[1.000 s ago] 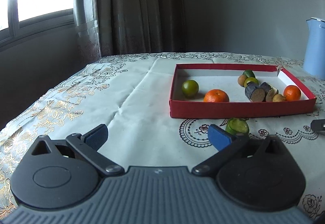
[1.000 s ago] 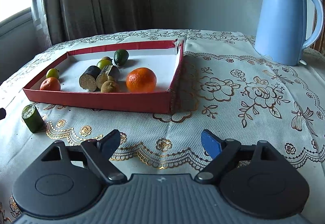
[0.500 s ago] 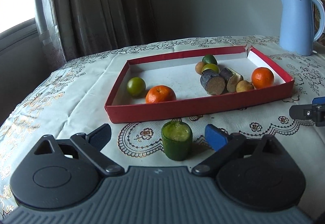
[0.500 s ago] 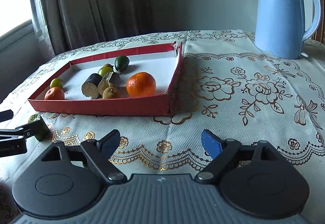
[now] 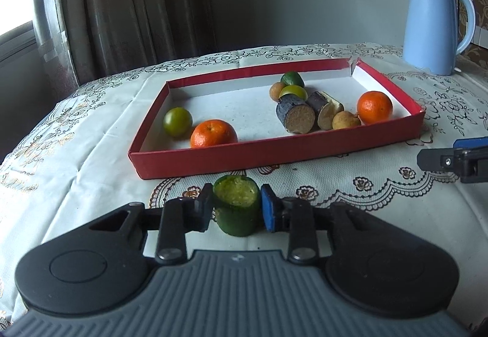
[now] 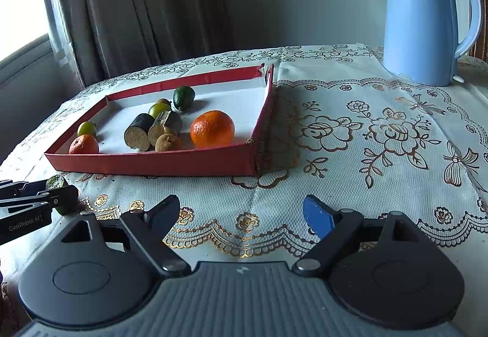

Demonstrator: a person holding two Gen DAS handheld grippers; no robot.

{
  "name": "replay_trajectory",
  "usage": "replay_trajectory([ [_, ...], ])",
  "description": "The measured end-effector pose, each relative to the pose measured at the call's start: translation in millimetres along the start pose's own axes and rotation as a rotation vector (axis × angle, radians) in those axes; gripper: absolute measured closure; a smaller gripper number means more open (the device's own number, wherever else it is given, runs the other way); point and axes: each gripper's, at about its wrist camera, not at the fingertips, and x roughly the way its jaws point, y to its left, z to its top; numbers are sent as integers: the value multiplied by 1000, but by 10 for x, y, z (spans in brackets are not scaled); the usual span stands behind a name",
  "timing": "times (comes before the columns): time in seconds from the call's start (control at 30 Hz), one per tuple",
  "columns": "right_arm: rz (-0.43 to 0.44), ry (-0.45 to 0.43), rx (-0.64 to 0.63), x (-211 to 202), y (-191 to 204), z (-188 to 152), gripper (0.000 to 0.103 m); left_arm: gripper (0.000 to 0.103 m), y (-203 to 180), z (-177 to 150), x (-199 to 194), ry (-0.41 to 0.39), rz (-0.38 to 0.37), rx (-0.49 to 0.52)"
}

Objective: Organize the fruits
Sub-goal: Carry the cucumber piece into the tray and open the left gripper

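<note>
Jaws of left gripper (image 5: 236, 208) now clamp green chunk (image 5: 236, 207) (previously wide); right gripper (image 6: 241, 213) stays wide.

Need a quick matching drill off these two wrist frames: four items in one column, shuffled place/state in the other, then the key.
Column 1
1. left claw
2. right claw
3. blue kettle
4. green cut piece

Column 2
A. standing on the tablecloth outside the red tray, far right
B. open, holding nothing
C. upright on the cloth just in front of the tray's near wall, between two pads
D. shut on a piece of fruit

Pairs: 1-D, 2-B, 3-A, 4-C
</note>
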Motion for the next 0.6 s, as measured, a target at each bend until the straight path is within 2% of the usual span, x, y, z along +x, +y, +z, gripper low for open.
replay_trajectory([
  [0.23, 0, 0, 0, -3, 0, 4, 15, 73, -9, 69, -136, -45, 25, 3],
  [0.6, 1, -1, 2, -4, 0, 6, 15, 73, -56, 461, -217, -140, 68, 14],
])
